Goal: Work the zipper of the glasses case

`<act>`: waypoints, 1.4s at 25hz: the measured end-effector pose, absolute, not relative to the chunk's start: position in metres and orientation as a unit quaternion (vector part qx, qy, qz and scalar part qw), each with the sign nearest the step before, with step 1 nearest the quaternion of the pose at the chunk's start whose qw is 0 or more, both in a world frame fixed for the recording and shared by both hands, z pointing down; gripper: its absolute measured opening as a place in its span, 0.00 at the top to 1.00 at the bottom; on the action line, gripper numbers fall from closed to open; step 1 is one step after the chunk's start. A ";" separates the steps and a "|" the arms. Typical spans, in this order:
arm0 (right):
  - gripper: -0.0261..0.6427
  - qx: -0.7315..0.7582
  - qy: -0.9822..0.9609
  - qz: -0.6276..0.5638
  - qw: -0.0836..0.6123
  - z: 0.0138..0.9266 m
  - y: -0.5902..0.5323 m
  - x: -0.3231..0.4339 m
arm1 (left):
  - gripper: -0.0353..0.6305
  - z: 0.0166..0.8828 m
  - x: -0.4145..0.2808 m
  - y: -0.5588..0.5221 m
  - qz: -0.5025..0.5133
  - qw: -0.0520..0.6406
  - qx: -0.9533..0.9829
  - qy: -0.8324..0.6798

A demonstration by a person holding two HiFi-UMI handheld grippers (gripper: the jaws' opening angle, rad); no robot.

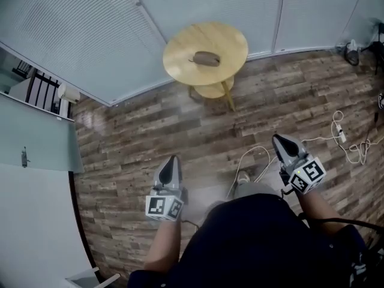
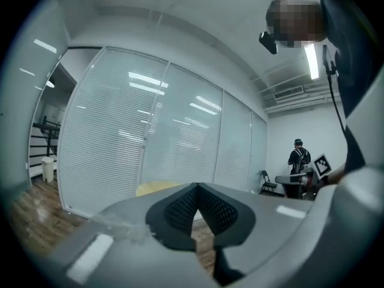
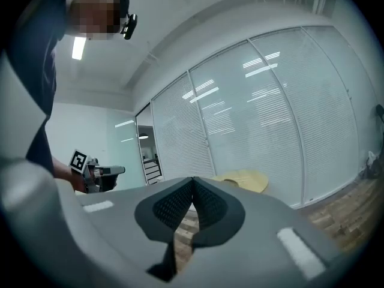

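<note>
The left gripper (image 1: 173, 159) has its black ribbed pads pressed together with nothing between them. The right gripper (image 1: 278, 138) is clenched the same way, also empty. Both are held out in the air above a brown wood-plank floor (image 1: 150, 131), well apart from each other and pointing toward a small round light-wood table (image 1: 231, 35). White cables (image 1: 345, 140) lie looped on the floor near the right gripper. On the tabletop, near its middle, lies the brown oval glasses case (image 1: 206, 58), flat and closed as far as can be seen, well apart from both grippers. Behind the table runs a glass wall with white blinds (image 1: 72, 29).
</note>
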State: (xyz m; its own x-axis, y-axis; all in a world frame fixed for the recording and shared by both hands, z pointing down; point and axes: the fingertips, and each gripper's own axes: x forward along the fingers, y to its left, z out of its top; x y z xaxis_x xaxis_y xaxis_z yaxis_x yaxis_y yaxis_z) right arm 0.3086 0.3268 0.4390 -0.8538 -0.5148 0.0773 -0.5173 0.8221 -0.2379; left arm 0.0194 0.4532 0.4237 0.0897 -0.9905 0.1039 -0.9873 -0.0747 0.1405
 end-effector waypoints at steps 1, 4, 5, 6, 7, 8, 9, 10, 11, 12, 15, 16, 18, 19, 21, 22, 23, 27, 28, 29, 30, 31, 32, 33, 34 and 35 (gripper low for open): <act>0.95 0.263 -0.957 0.126 0.003 0.439 0.310 0.302 | 0.94 0.423 0.017 0.442 -0.011 0.088 0.737 -0.671; 0.95 0.251 -0.961 0.116 0.012 0.445 0.260 0.285 | 0.94 0.418 0.007 0.407 -0.010 0.071 0.732 -0.678; 0.95 0.256 -0.959 0.120 0.016 0.448 0.244 0.280 | 0.94 0.419 0.000 0.395 -0.008 0.072 0.726 -0.684; 0.95 0.263 -0.956 0.127 0.018 0.449 0.230 0.275 | 0.94 0.420 -0.005 0.383 -0.003 0.074 0.724 -0.686; 0.95 0.268 -0.954 0.133 0.017 0.448 0.218 0.269 | 0.94 0.420 -0.010 0.371 0.005 0.075 0.726 -0.684; 0.95 0.272 -0.953 0.135 0.016 0.447 0.208 0.264 | 0.94 0.418 -0.013 0.357 0.012 0.071 0.731 -0.678; 0.95 0.274 -0.952 0.135 0.015 0.446 0.199 0.258 | 0.94 0.416 -0.017 0.342 0.016 0.067 0.738 -0.671; 0.95 0.276 -0.951 0.136 0.013 0.447 0.188 0.254 | 0.94 0.413 -0.021 0.324 0.014 0.066 0.744 -0.664; 0.95 0.280 -0.950 0.138 0.012 0.447 0.176 0.250 | 0.94 0.412 -0.026 0.306 0.007 0.069 0.748 -0.660; 0.95 0.287 -0.947 0.142 0.010 0.449 0.162 0.247 | 0.94 0.414 -0.032 0.288 -0.001 0.074 0.751 -0.657; 0.95 0.321 -0.934 0.155 0.004 0.453 0.114 0.232 | 0.94 0.437 -0.059 0.238 0.001 0.087 0.762 -0.642; 0.95 0.329 -0.931 0.156 0.003 0.453 0.097 0.222 | 0.94 0.443 -0.070 0.220 0.005 0.087 0.768 -0.634; 0.95 0.337 -0.930 0.148 0.005 0.451 0.065 0.195 | 0.94 0.448 -0.097 0.178 0.000 0.085 0.780 -0.620; 0.95 0.340 -0.929 0.144 0.008 0.450 0.049 0.180 | 0.94 0.449 -0.112 0.155 -0.005 0.085 0.783 -0.617; 0.95 0.345 -0.927 0.145 0.008 0.448 0.018 0.150 | 0.94 0.450 -0.144 0.110 -0.011 0.087 0.786 -0.612; 0.95 0.345 -0.927 0.149 0.008 0.447 0.003 0.135 | 0.94 0.448 -0.158 0.089 -0.009 0.084 0.789 -0.609; 0.95 0.344 -0.927 0.151 0.010 0.447 -0.012 0.119 | 0.94 0.446 -0.171 0.067 -0.004 0.079 0.794 -0.603; 0.95 0.344 -0.927 0.144 0.041 0.457 -0.075 0.063 | 0.94 0.435 -0.212 -0.016 0.018 0.071 0.813 -0.578; 0.95 0.342 -0.927 0.146 0.045 0.459 -0.088 0.049 | 0.94 0.435 -0.222 -0.034 0.026 0.073 0.815 -0.574; 0.95 0.338 -0.928 0.148 0.046 0.459 -0.097 0.036 | 0.94 0.436 -0.233 -0.050 0.032 0.077 0.816 -0.572; 0.95 0.334 -0.930 0.147 0.045 0.459 -0.104 0.023 | 0.94 0.438 -0.243 -0.066 0.036 0.082 0.816 -0.572; 0.95 0.331 -0.931 0.146 0.044 0.458 -0.110 0.013 | 0.94 0.440 -0.251 -0.081 0.037 0.086 0.815 -0.572; 0.95 0.333 -0.931 0.143 0.047 0.459 -0.117 0.006 | 0.94 0.443 -0.259 -0.095 0.036 0.088 0.815 -0.572; 0.95 0.336 -0.930 0.140 0.052 0.463 -0.123 0.003 | 0.94 0.447 -0.265 -0.108 0.038 0.092 0.814 -0.572; 0.95 0.340 -0.928 0.140 0.056 0.467 -0.129 0.001 | 0.94 0.452 -0.269 -0.119 0.041 0.096 0.813 -0.572; 0.95 0.341 -0.928 0.141 0.056 0.469 -0.134 0.000 | 0.94 0.456 -0.271 -0.127 0.045 0.100 0.813 -0.571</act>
State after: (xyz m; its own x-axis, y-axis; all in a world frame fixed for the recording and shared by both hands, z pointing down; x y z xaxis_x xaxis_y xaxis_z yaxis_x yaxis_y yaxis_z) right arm -0.0004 -0.1342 0.4693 -0.7611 -0.6171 0.1996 -0.6486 0.7277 -0.2231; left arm -0.2711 -0.1272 0.4563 0.3431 -0.9204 0.1874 -0.9384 -0.3271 0.1116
